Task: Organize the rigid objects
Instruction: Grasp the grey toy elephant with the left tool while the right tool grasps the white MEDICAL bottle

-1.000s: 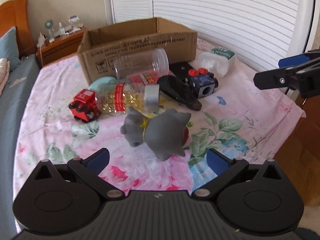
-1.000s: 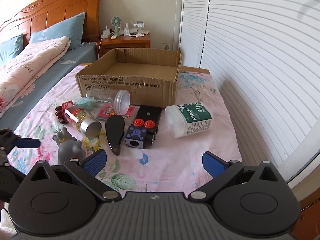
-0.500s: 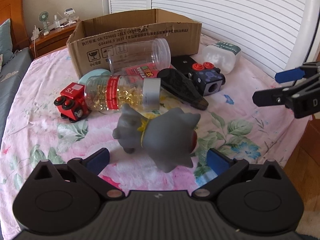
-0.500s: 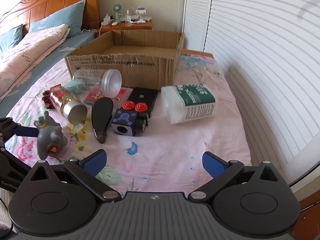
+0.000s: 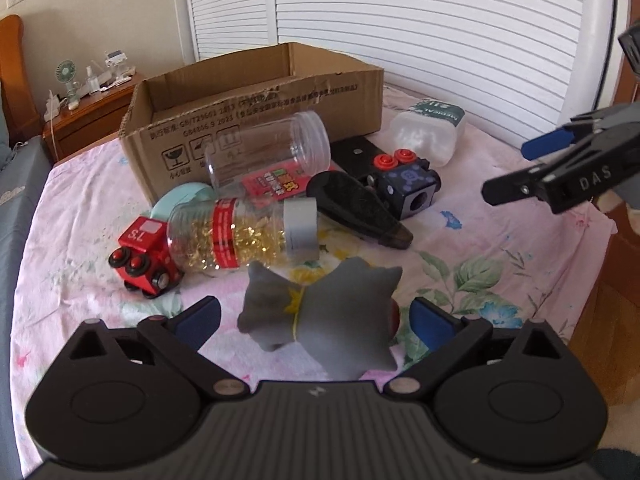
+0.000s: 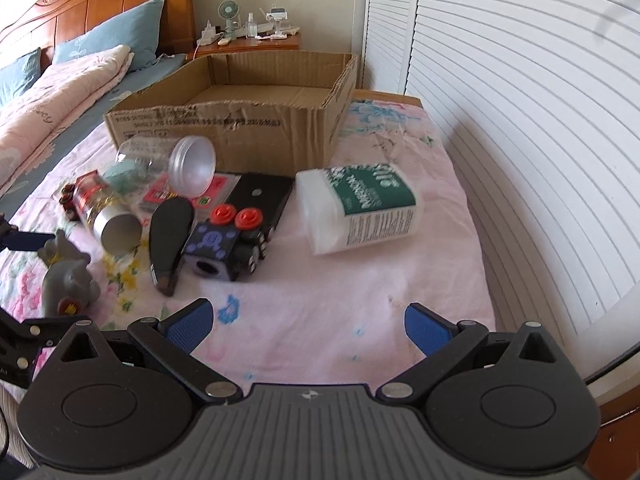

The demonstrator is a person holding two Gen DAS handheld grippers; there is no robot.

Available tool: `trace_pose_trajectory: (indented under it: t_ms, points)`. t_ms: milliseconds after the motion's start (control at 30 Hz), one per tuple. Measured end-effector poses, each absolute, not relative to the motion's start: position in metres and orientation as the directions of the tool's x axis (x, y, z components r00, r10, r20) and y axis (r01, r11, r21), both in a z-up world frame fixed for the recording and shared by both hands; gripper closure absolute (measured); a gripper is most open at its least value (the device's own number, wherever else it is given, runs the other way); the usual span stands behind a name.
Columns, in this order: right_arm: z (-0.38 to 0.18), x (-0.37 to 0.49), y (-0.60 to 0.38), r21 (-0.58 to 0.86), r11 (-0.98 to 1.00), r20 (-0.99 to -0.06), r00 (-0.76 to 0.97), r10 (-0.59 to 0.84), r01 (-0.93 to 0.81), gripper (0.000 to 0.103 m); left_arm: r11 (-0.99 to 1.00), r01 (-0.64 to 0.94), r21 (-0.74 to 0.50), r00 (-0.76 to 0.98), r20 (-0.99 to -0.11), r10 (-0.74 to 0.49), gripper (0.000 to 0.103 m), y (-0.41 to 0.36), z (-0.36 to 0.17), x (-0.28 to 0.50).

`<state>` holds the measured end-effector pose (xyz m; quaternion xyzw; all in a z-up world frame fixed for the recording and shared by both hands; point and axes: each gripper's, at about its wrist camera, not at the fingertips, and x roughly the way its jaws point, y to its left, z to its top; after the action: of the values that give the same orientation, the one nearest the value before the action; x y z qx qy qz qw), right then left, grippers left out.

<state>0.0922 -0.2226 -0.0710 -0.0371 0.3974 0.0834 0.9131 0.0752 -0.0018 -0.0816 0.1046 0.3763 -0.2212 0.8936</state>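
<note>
A grey toy figure (image 5: 320,312) lies on the floral sheet between the open fingers of my left gripper (image 5: 316,320); the blue pads stand either side of it without touching. It also shows in the right wrist view (image 6: 68,276). Behind it lie a pill bottle (image 5: 240,236), a red toy train (image 5: 144,256), a clear jar (image 5: 268,152), a black case (image 5: 356,208) and a dark cube toy (image 5: 408,188). My right gripper (image 6: 308,324) is open and empty over bare sheet, short of a white bottle (image 6: 360,204). An open cardboard box (image 6: 240,120) stands behind.
The bed edge and wooden floor (image 5: 600,300) lie to the right in the left wrist view. Louvred doors (image 6: 520,80) run along the right side. A nightstand (image 6: 248,44) with a small fan stands behind the box. Pillows and a quilt (image 6: 48,100) lie at left.
My left gripper has moved forward and down until the grey figure sits between its fingers. My right gripper has moved forward toward the white bottle. No object has shifted.
</note>
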Motion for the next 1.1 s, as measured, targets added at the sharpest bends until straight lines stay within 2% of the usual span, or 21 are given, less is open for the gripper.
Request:
trace_pose_trajectory:
  t_ms: [167,833,1100]
  points:
    - [-0.066,0.108,-0.225,-0.041,0.98,-0.712,0.694,0.109,-0.196,0.0,0.878,0.479,-0.016,0.592,-0.732,-0.337,0.029,-0.003,-0.082,0.081]
    - [-0.083,0.193,-0.227,-0.177,0.943,-0.717,0.693,0.074,-0.283,0.003,0.886,0.459,-0.065,0.57,-0.743,-0.35,0.029,0.002,-0.082,0.088]
    - [-0.083,0.206,-0.23,-0.155,0.917,-0.756,0.641,0.129,-0.368,0.003,0.884,0.464,-0.057,0.564,-0.751,-0.344,0.029,0.0,-0.083,0.091]
